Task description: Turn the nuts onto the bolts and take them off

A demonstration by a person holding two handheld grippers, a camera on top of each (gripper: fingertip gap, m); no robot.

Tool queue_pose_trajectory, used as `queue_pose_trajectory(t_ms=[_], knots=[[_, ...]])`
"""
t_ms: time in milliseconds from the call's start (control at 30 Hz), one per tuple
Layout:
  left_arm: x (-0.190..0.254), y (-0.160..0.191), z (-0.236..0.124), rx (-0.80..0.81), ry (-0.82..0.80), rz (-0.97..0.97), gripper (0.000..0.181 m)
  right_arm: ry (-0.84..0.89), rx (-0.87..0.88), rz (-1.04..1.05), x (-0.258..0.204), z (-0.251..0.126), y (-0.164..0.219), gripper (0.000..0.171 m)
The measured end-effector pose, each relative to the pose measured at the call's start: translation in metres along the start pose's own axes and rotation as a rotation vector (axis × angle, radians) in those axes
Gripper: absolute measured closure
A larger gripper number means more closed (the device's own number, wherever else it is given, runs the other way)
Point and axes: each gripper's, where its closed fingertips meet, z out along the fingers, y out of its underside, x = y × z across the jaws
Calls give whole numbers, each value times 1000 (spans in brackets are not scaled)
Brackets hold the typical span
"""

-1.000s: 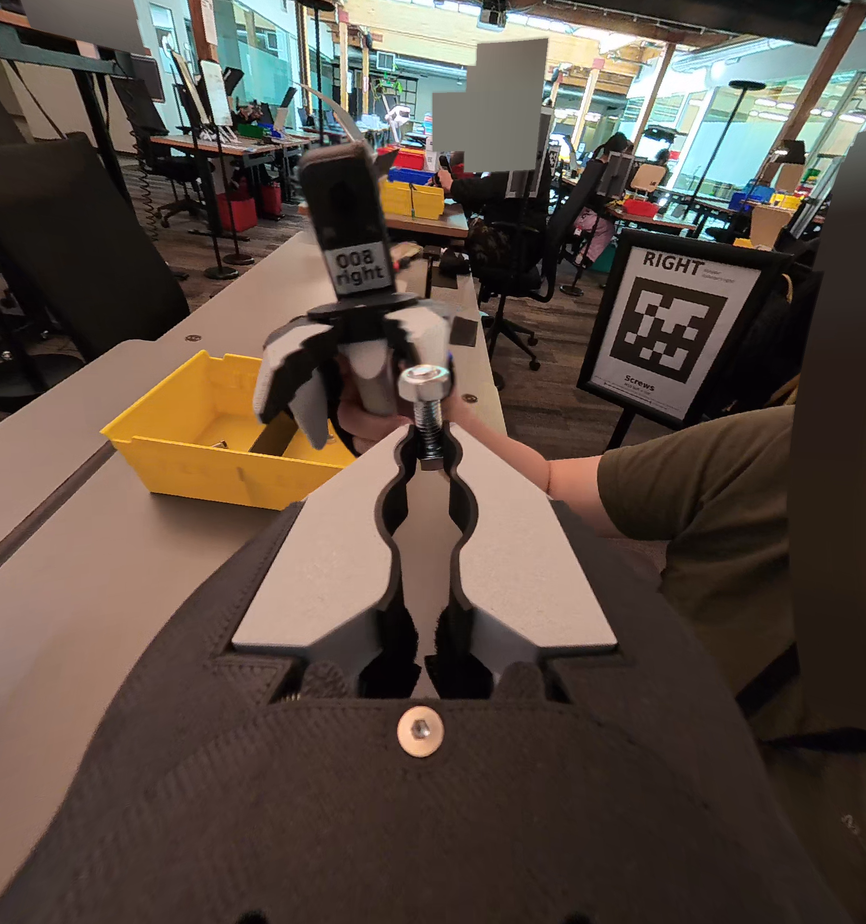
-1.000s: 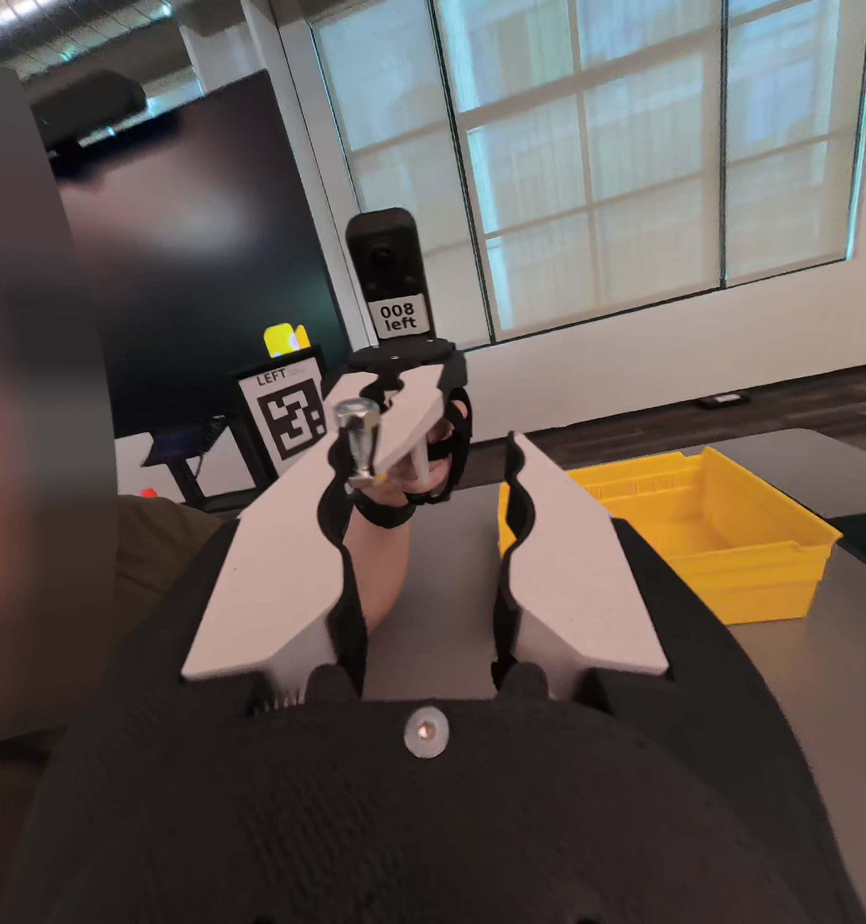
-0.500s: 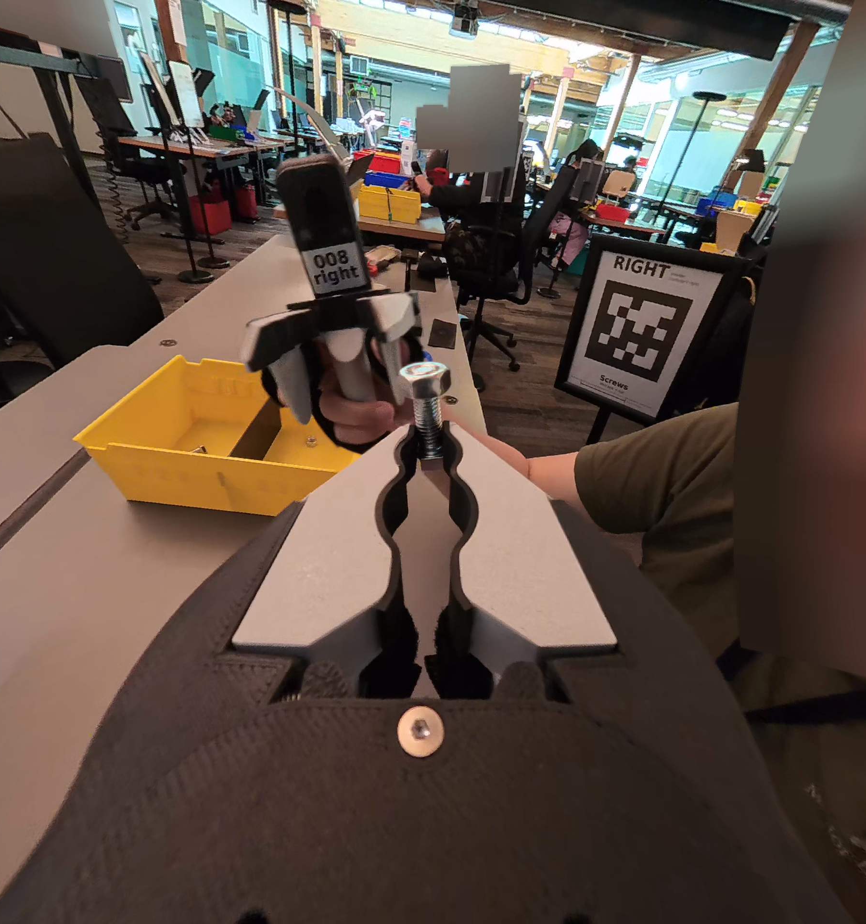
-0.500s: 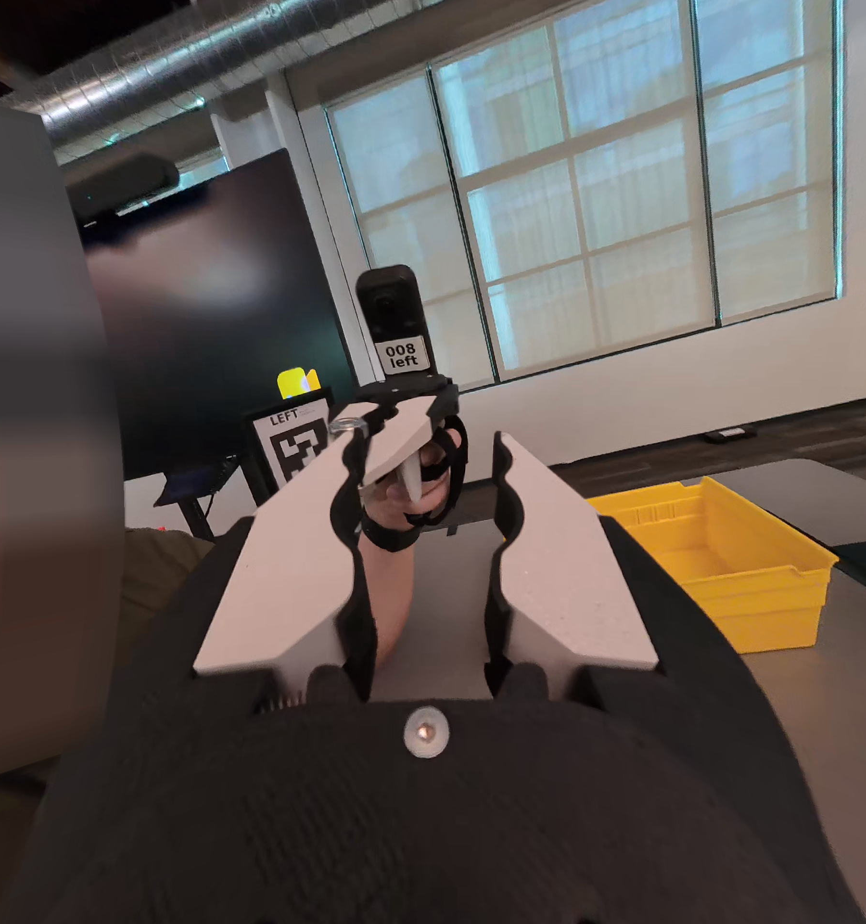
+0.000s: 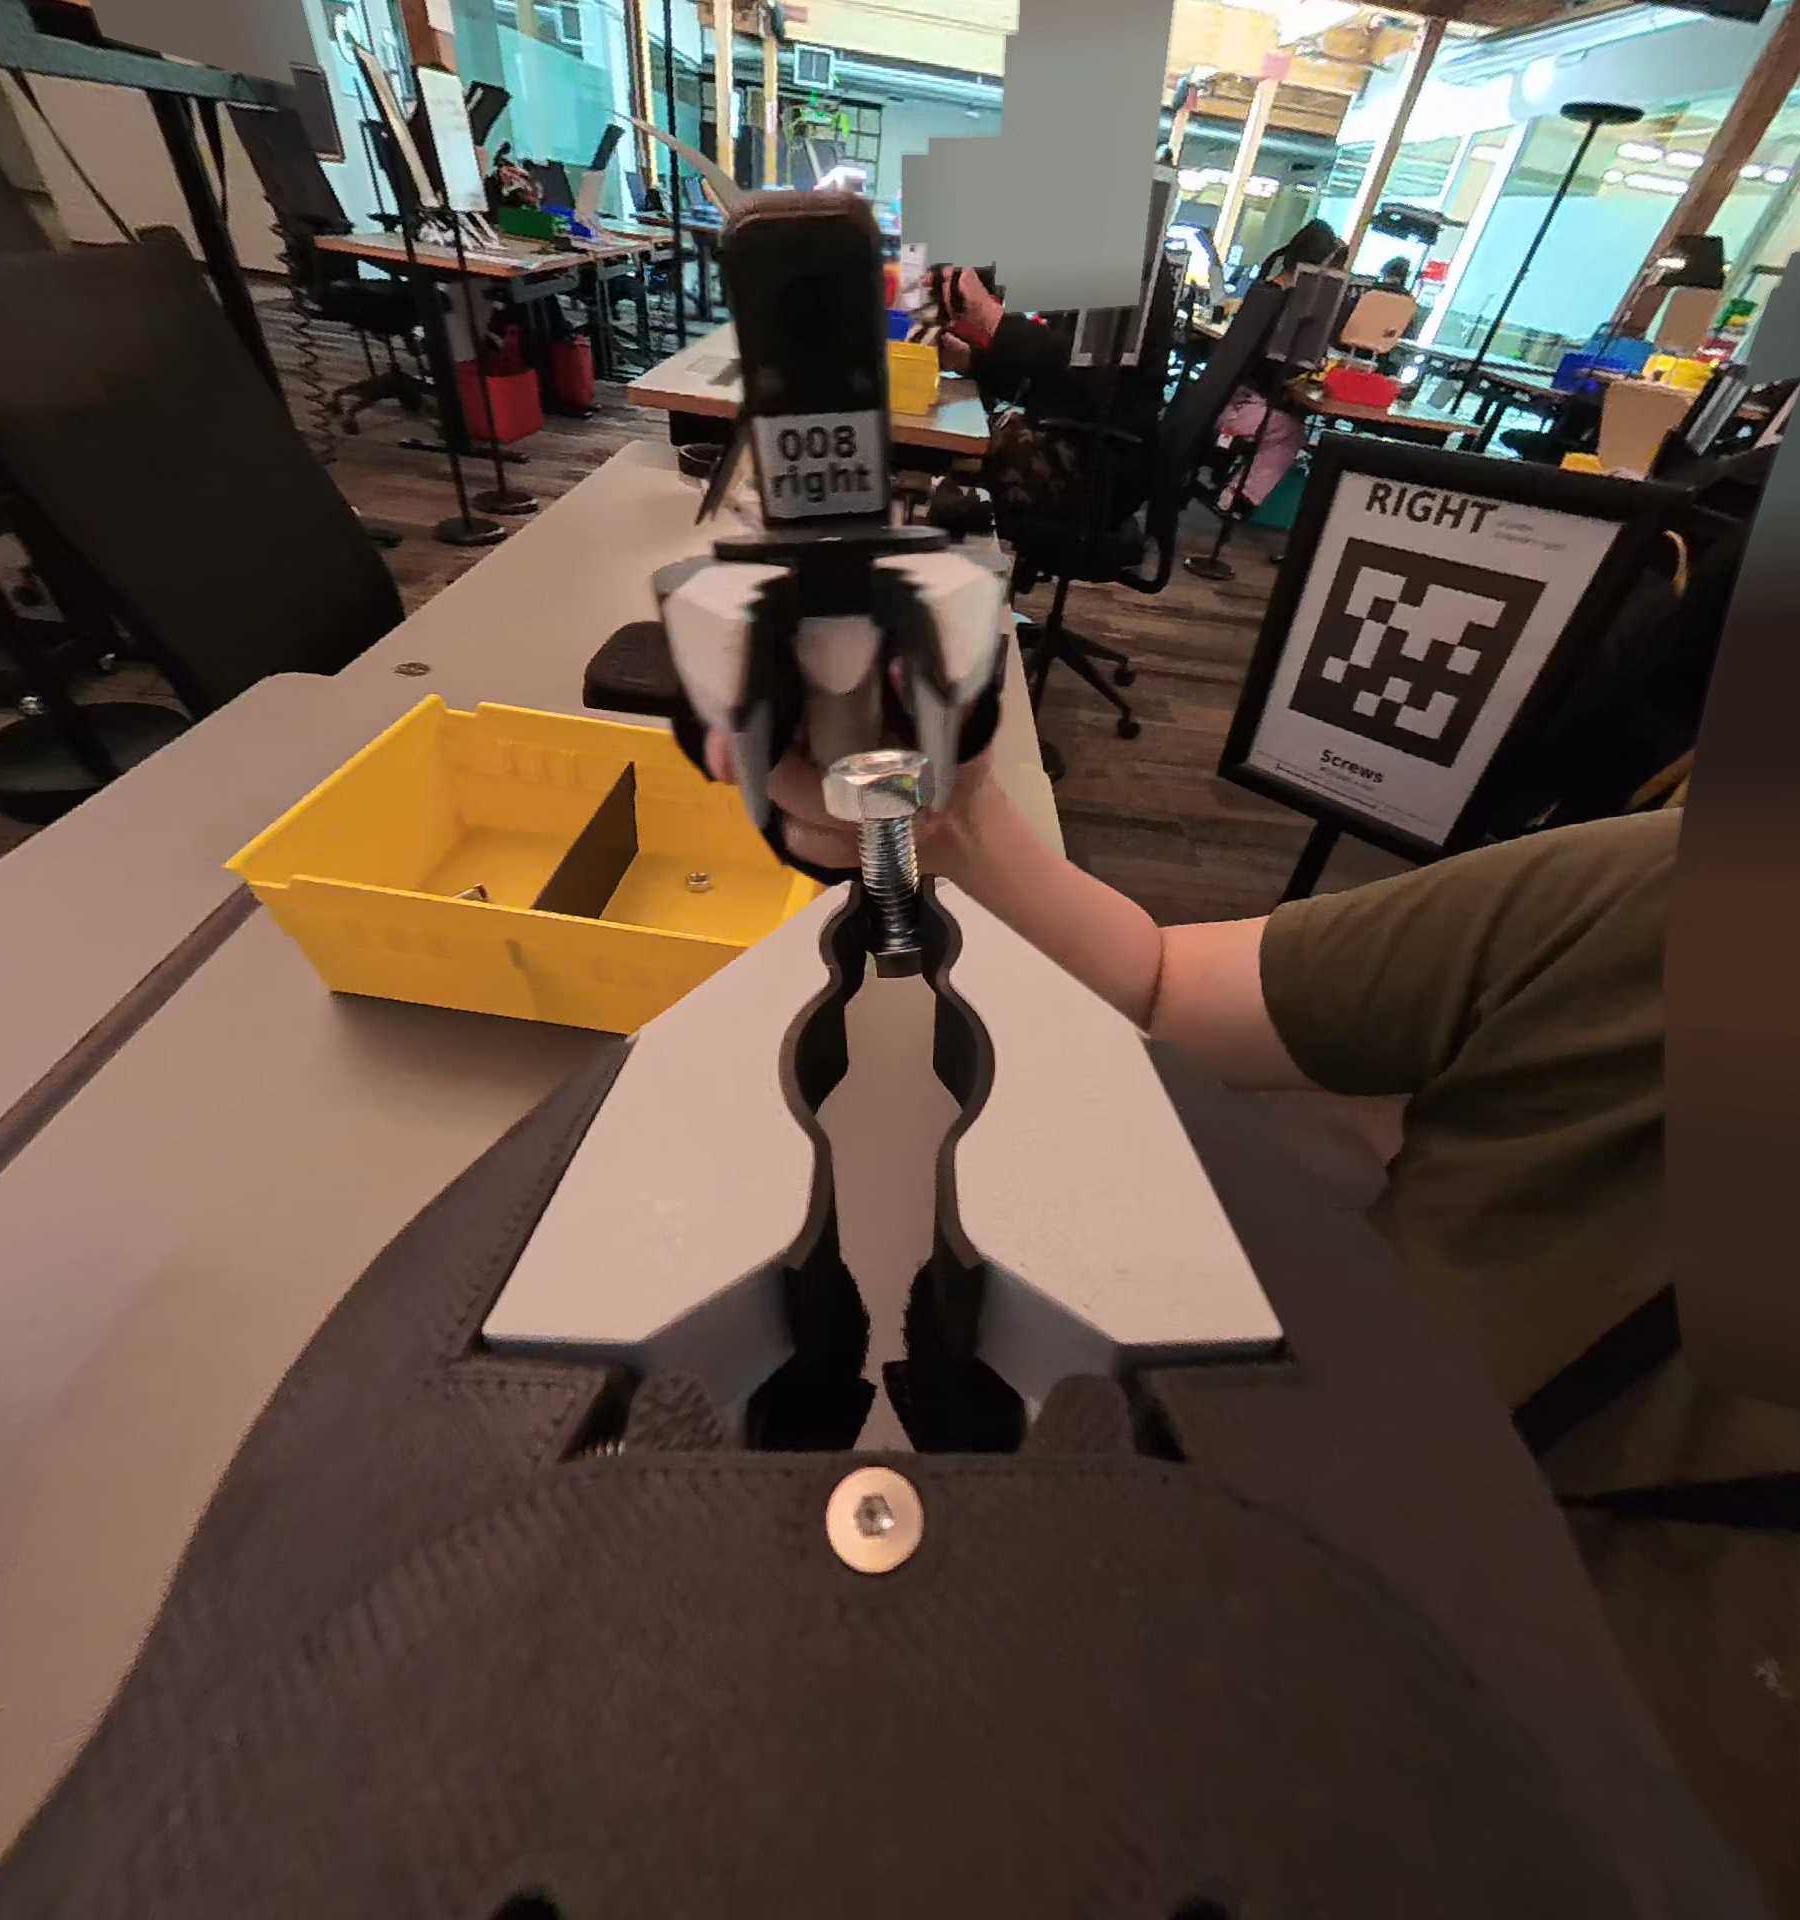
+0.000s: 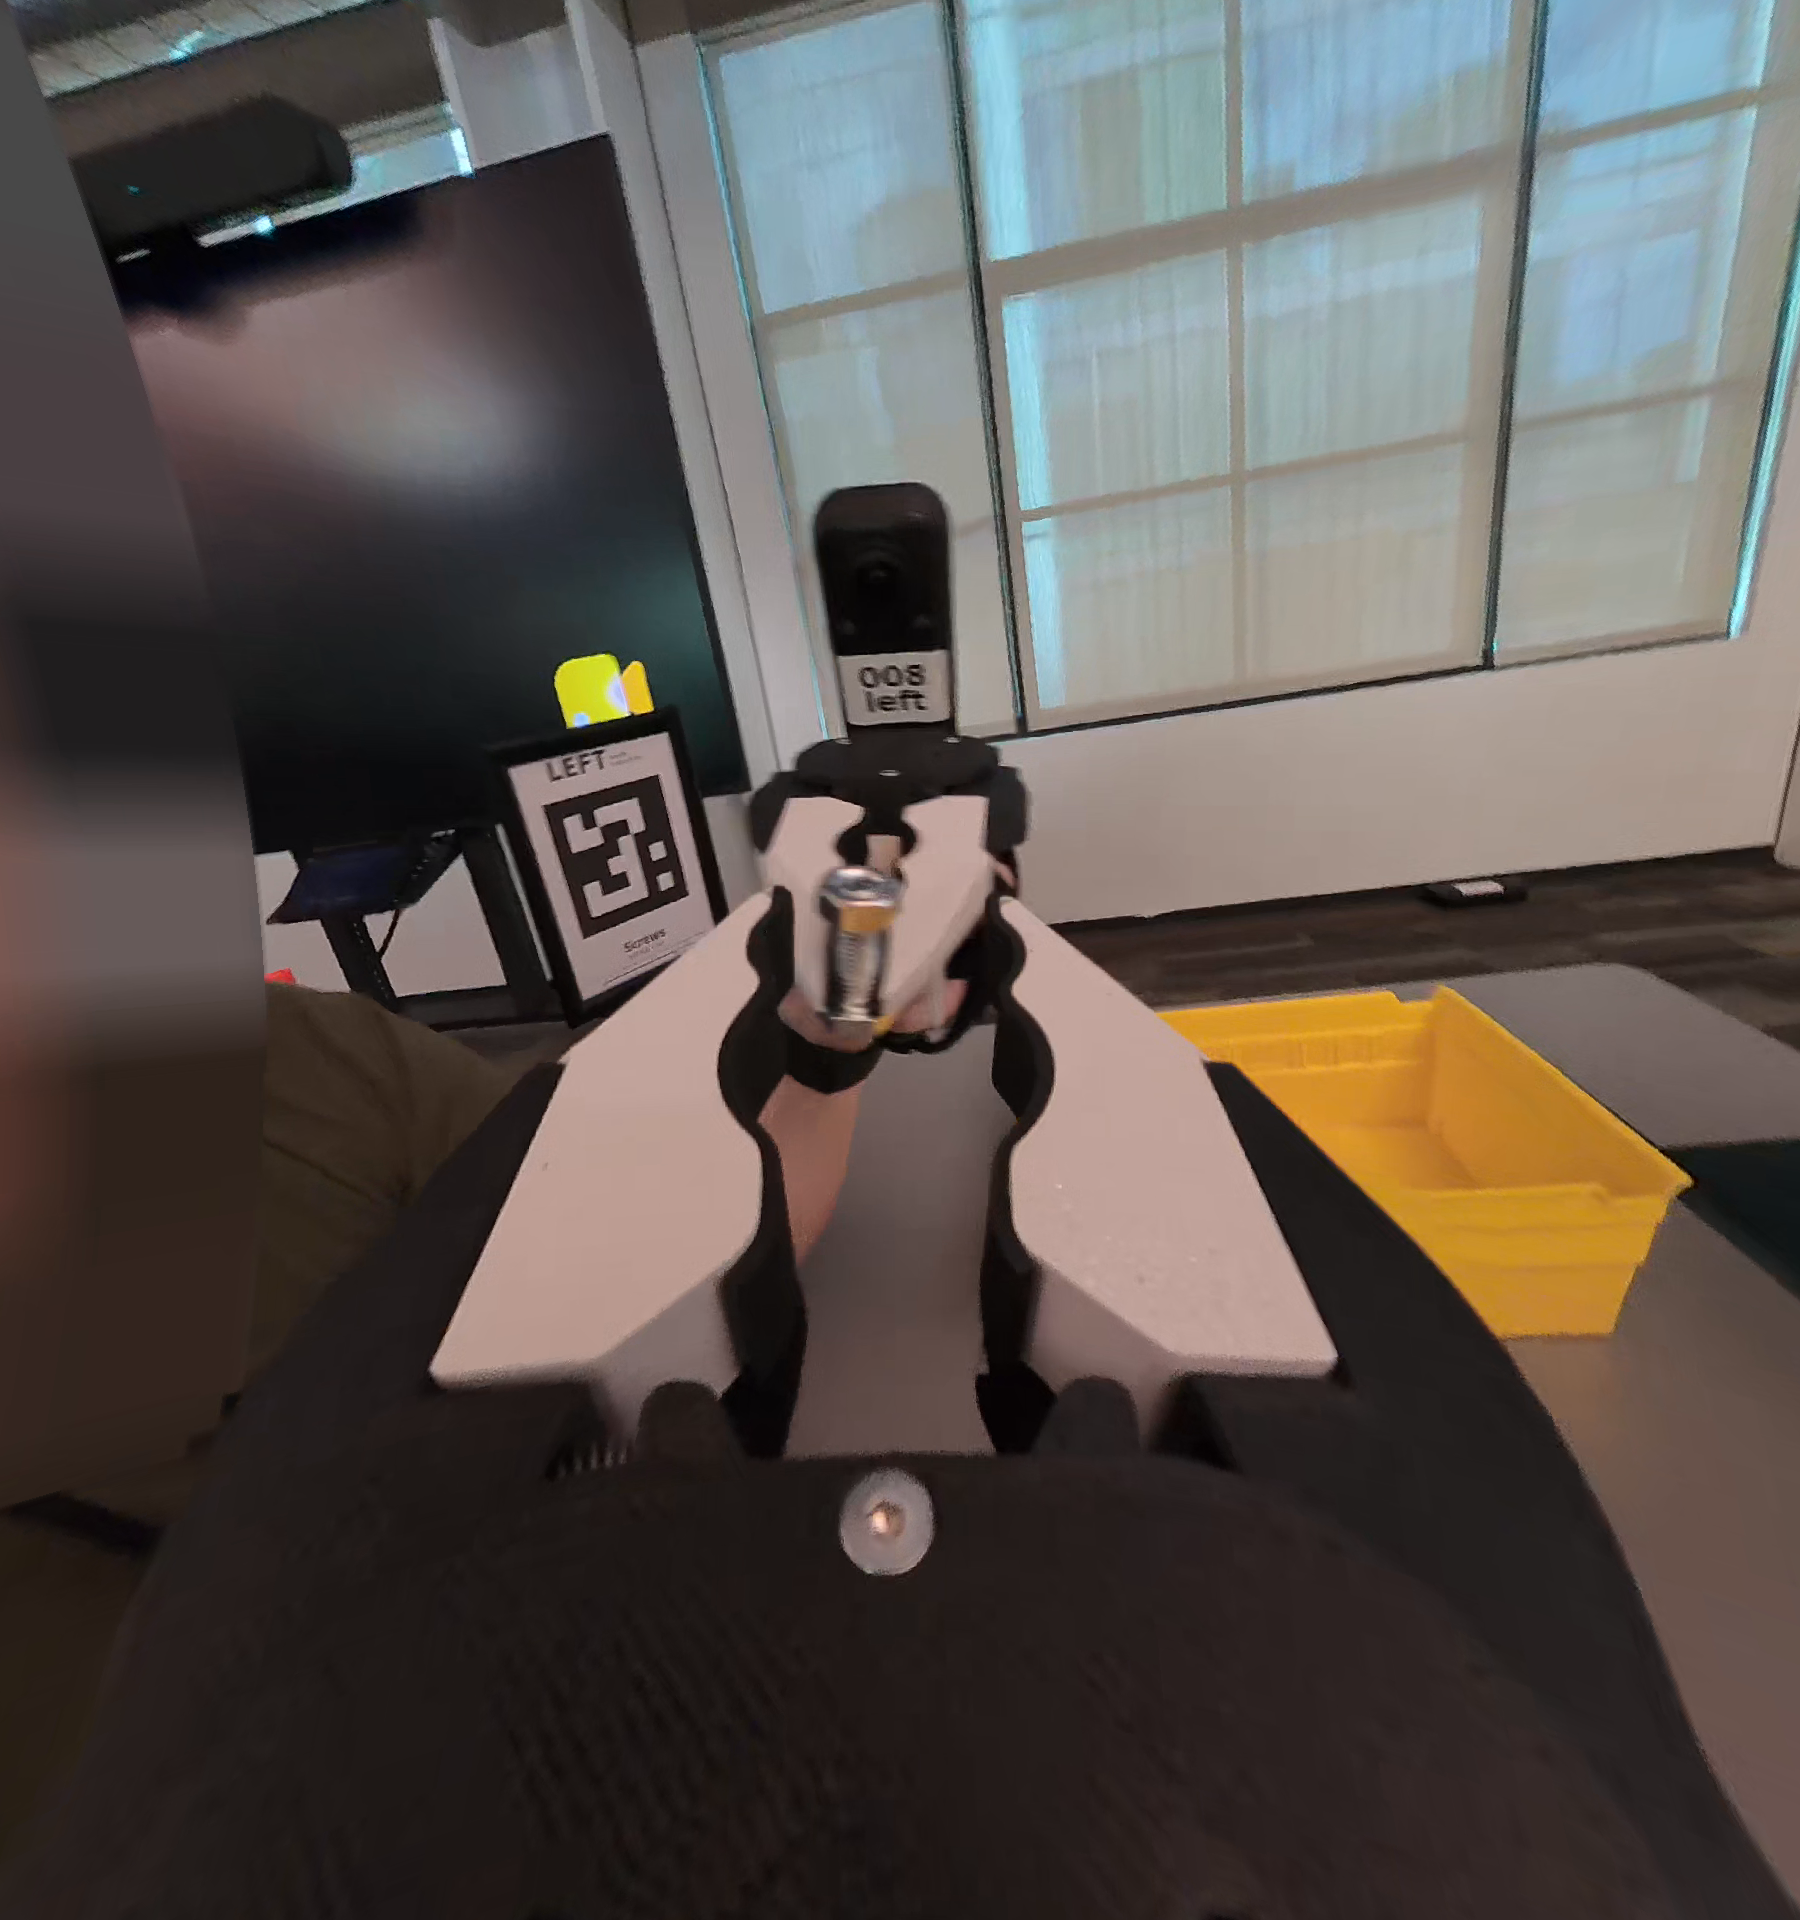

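My left gripper [image 5: 891, 925] is shut on the threaded shank of a silver hex bolt [image 5: 878, 831], which stands upright with its head on top. My right gripper [image 5: 844, 748] faces it just behind the bolt head, held by a hand. In the right wrist view my right gripper [image 6: 880, 935] is open and the bolt [image 6: 854, 951] sits between its fingertips, apart from both fingers [image 6: 667, 1091]. The left gripper [image 6: 860, 1008] holds it there. A loose nut [image 5: 698, 881] lies in the yellow bin [image 5: 480, 940]. I cannot tell whether a nut is on the bolt.
The yellow bin has a dark divider and a second small metal part [image 5: 472, 891]; it also shows in the right wrist view [image 6: 1447, 1174]. It rests on a grey table [image 5: 148, 1143]. Framed marker signs stand off the table [image 5: 1415, 644] [image 6: 615, 852]. A person's arm [image 5: 1135, 966] reaches in from the right. Some 4 centimetres of space lies between my two pairs of fingers.
My right gripper swung across from beside the bolt, so the bolt now sits centred between its open fingers. The left gripper kept its hold on the bolt.
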Motion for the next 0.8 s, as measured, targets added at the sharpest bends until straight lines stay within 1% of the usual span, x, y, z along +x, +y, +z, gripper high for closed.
queue_pose_trajectory(t_ms=[100,167,200,233,300,367,433,467,533,633,700,733,767,800], knots=[[-1,2,3,-12,-1,11,174,-23,-44,-44,-14,12,7,136],[4,1,5,-6,27,14,174,2,-47,-32,-7,15,10,136],[7,-1,4,3,42,16,174,-3,-39,-13,-2,12,10,132],[9,-2,3,12,46,20,174,-17,-20,28,2,7,7,138],[12,-5,0,23,50,26,174,-3,17,79,12,-3,2,139],[10,-6,-2,28,31,35,174,-2,14,63,9,-5,0,139],[6,-6,-1,26,2,51,174,-2,10,15,-1,1,-2,140],[3,-6,-1,24,-21,59,174,-2,7,-8,-7,6,-2,138],[-4,-6,1,19,-73,79,174,35,-15,-50,-11,14,1,136],[-9,-7,3,22,-123,104,174,177,-1,-144,-2,19,-2,136],[-10,-7,3,24,-139,111,174,247,3,-182,5,18,-4,140],[-10,-7,4,23,-142,113,174,252,-8,-191,5,18,-2,145],[-11,-6,5,17,-144,113,174,228,-23,-200,1,20,0,156],[-11,-5,6,10,-140,112,174,229,-33,-203,1,20,2,156]])
